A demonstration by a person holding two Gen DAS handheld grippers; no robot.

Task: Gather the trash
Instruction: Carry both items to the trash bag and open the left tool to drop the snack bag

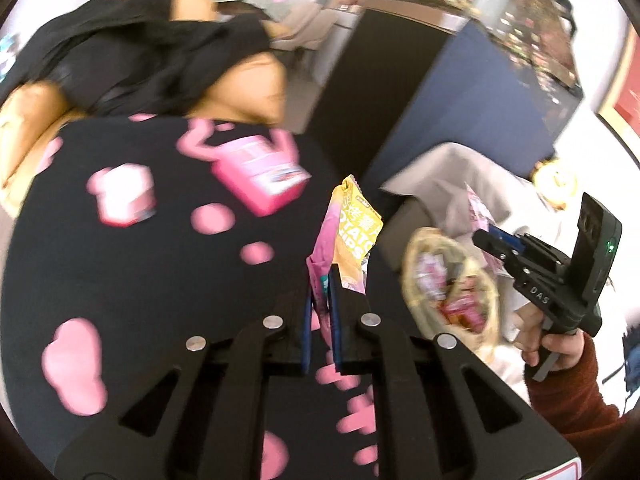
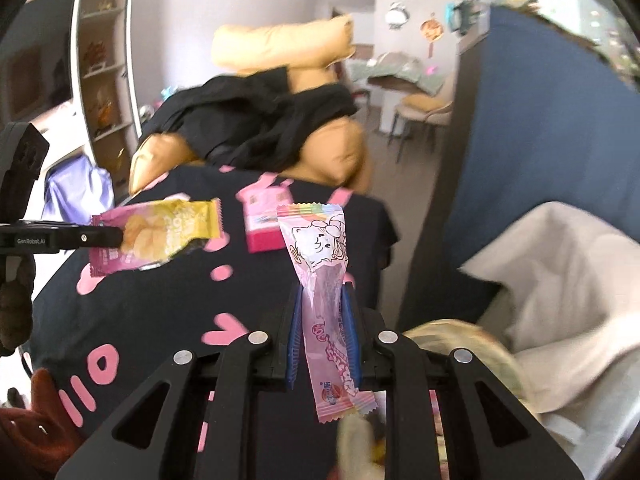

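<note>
Chip packet point(image 2: 154, 236) lies horizontal, pinched by left gripper point(image 1: 320, 304); right gripper point(image 2: 322, 320) clamps upright candy wrapper point(image 2: 324, 280); pink box point(image 2: 262, 222) behind.

A glossy yellow and pink plastic chip bag point(image 1: 352, 236) is catching the light, crinkled, between the matt black plastic fingers of the left gripper point(image 1: 320, 280), which are lined with ribbed blue rubbery pads. A shiny, smooth pink candy wrapper point(image 2: 324, 280) is gleaming in the matching right gripper point(image 2: 323, 292). Underneath, a soft matt black cloth point(image 2: 160, 312) printed with flat pink shapes is lying. A pink box point(image 1: 260, 176) is looking like smooth card. A basket point(image 1: 448, 284) is appearing woven and pale.
</note>
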